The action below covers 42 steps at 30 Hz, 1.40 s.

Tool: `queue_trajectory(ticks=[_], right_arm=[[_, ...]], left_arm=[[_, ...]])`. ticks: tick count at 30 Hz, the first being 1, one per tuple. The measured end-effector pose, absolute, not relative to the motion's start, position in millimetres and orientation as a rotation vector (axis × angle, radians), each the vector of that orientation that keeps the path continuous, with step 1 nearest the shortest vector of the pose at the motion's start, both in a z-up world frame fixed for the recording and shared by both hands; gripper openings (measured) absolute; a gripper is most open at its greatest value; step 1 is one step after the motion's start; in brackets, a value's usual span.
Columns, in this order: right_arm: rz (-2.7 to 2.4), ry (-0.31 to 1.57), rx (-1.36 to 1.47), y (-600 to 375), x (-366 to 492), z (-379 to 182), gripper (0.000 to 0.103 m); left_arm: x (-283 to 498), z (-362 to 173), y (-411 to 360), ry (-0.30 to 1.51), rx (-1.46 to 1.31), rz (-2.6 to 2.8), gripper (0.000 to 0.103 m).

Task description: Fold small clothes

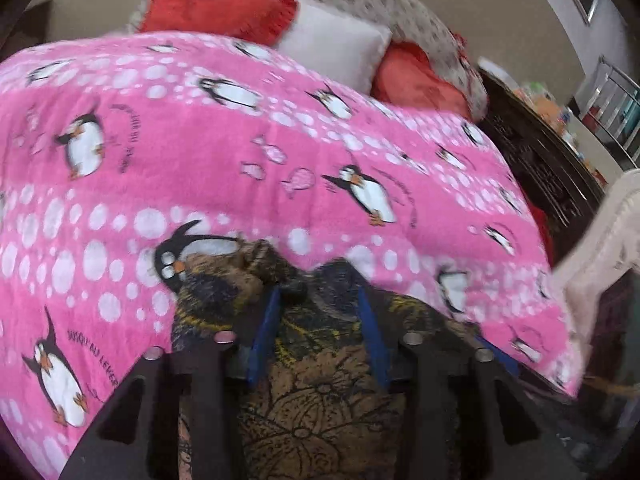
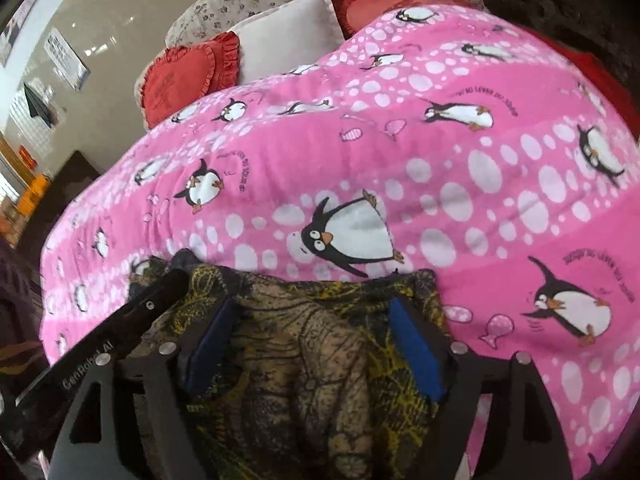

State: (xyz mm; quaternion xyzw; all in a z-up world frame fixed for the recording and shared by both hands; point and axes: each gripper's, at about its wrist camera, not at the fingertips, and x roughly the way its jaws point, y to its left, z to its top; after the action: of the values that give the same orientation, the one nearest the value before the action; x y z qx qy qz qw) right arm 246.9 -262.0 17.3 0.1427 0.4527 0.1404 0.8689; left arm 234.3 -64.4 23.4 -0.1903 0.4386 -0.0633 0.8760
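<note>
Both claws stand apart over the brown patterned garment (image 2: 304, 344) on the pink penguin blanket (image 2: 440, 184): left claw (image 1: 320, 312) narrowly, right claw (image 2: 316, 332) wide, neither pressing it.

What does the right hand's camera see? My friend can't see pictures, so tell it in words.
The right gripper, with blue-padded fingers spread wide, sits over a crumpled brown, yellow and black patterned cloth on a pink fleece blanket with penguins. The left gripper's black finger pokes in from the left; red ruffled heart cushions lie behind.
</note>
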Motion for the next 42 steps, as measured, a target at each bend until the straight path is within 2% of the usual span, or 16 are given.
queue_trajectory(ticks=[3,4,5,6,9,11,14,17,23,26,31,34,36,38,40,42], right_arm=[[0.318,0.951,0.313,-264,247,19,0.088],[0.328,0.948,0.329,-266,246,19,0.089],[0.343,0.947,0.353,-268,247,19,0.091],[0.372,0.953,0.395,-273,248,19,0.092],[0.375,0.980,0.553,-303,242,36,0.086],[0.439,0.916,0.603,-322,225,55,0.086],[0.521,0.860,0.526,-347,193,76,0.089],[0.555,0.918,0.498,-361,170,63,0.090],[0.649,1.036,0.568,-363,159,7,0.091],[0.753,0.972,0.570,-353,165,5,0.091],[0.884,0.991,0.478,-320,194,-3,0.088],[0.901,0.967,0.505,-319,208,-7,0.070],[0.908,0.959,0.525,-325,212,-14,0.053],[0.915,0.952,0.559,-329,213,-17,0.048],[0.912,0.956,0.533,-324,213,-16,0.048],[0.903,0.967,0.498,-320,213,-16,0.047]], left_arm=[[212,54,-42,0.930,-0.424,-0.147,0.024],[200,62,-33,0.915,-0.428,-0.138,0.031],[186,66,-23,0.902,-0.428,-0.120,0.043],[172,67,-14,0.901,-0.431,-0.097,0.045],[142,51,2,0.941,-0.485,-0.116,0.046],[130,32,5,0.965,-0.565,-0.180,0.046],[126,5,-9,1.019,-0.620,-0.277,0.046],[119,2,-19,0.958,-0.572,-0.319,0.052],[126,-3,-12,0.941,-0.670,-0.417,0.054],[129,-2,-12,0.928,-0.673,-0.478,0.048],[129,-8,-8,0.902,-0.675,-0.476,0.036],[128,-10,-7,0.887,-0.671,-0.477,0.035],[132,-11,-9,0.875,-0.655,-0.460,0.032],[136,-11,-10,0.859,-0.645,-0.445,0.032],[137,-12,-11,0.844,-0.656,-0.427,0.032],[139,-13,-12,0.853,-0.652,-0.399,0.021]])
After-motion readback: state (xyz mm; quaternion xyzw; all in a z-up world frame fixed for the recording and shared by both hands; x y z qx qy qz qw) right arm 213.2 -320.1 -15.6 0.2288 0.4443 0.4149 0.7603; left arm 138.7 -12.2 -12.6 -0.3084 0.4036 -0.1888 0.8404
